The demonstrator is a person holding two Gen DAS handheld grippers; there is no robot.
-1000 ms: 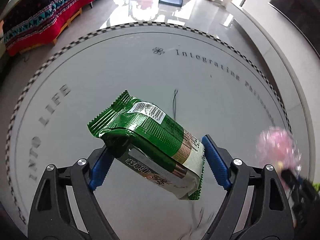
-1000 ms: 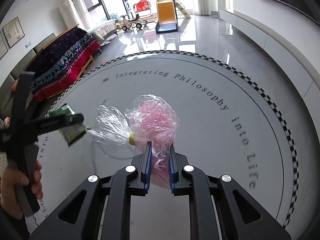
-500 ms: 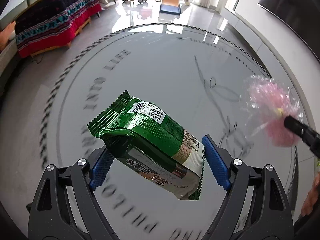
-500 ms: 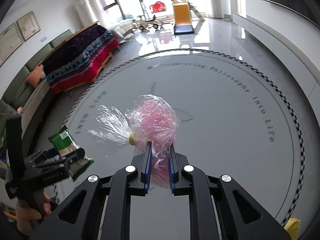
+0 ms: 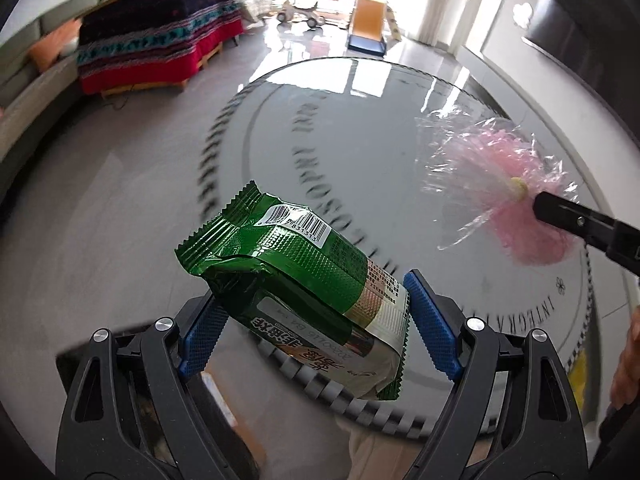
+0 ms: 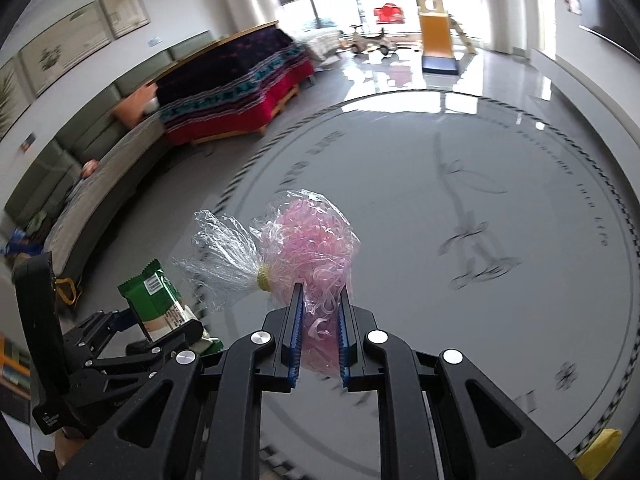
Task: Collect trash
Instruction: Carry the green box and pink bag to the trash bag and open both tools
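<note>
- Trash is in both our grippers, lifted clear above the round grey table (image 5: 400,128), which we use as our landmark.
- Our left gripper (image 5: 316,322) has its blue pads spread wide, and they pinch a green snack packet (image 5: 304,280) by its two sides; the packet lies crosswise between them, barcode up, its crimped end pointing away from us.
- The green snack packet hangs over the near left rim of the table, partly past the edge.
- Our right gripper (image 6: 319,334) has its pads pressed close together on a clear bag of pink curly shreds (image 6: 316,244), pinching the lower part of the bundle.
- A yellowish tie cinches the bag, and its clear neck fans out to the left, toward the left gripper.
- The bag hangs above the table's near side, inside the lettered ring.
- A red-and-dark patterned blanket (image 6: 240,80) covers furniture beyond the table's far left.
</note>
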